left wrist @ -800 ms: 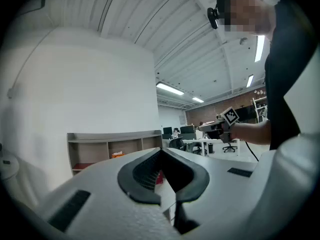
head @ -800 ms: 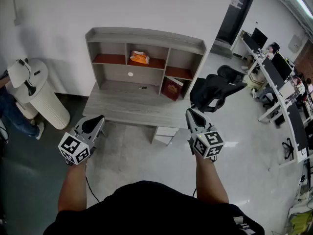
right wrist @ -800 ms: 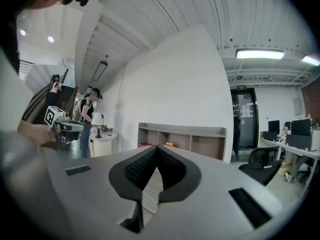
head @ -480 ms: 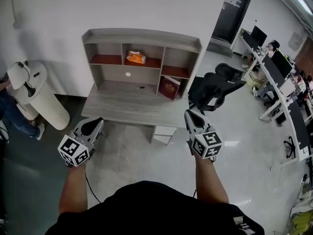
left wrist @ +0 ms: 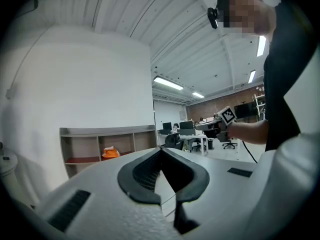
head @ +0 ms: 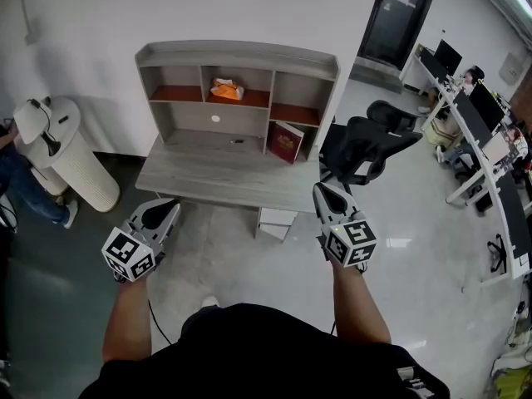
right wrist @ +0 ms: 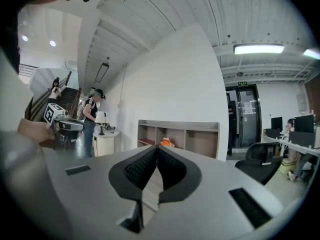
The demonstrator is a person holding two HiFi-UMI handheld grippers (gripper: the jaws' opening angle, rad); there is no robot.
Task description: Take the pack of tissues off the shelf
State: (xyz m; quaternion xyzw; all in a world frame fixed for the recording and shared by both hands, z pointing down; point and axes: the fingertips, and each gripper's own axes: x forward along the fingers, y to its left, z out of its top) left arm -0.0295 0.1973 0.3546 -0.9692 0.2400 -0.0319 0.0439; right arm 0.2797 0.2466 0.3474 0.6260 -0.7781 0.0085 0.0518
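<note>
The orange and white pack of tissues (head: 225,90) lies in the upper middle compartment of the grey shelf (head: 237,54) that stands on the desk (head: 218,183). It also shows far ahead in the left gripper view as the tissue pack (left wrist: 110,153) and in the right gripper view as the tissue pack (right wrist: 165,143). My left gripper (head: 166,209) is held level, well short of the desk's front edge, jaws shut and empty. My right gripper (head: 322,191) is at about the same height on the right, also shut with nothing in it. Both point toward the shelf.
A red book (head: 285,142) leans in the lower right compartment. A black office chair (head: 366,148) stands right of the desk, a white drawer unit (head: 274,220) under it. A white round stand (head: 65,160) and a person's leg (head: 21,185) are at the left.
The shelf and desk have drifted up and to the left in the head view, and a shoe now shows on the floor below. Both grippers keep their pose, jaws unchanged.
</note>
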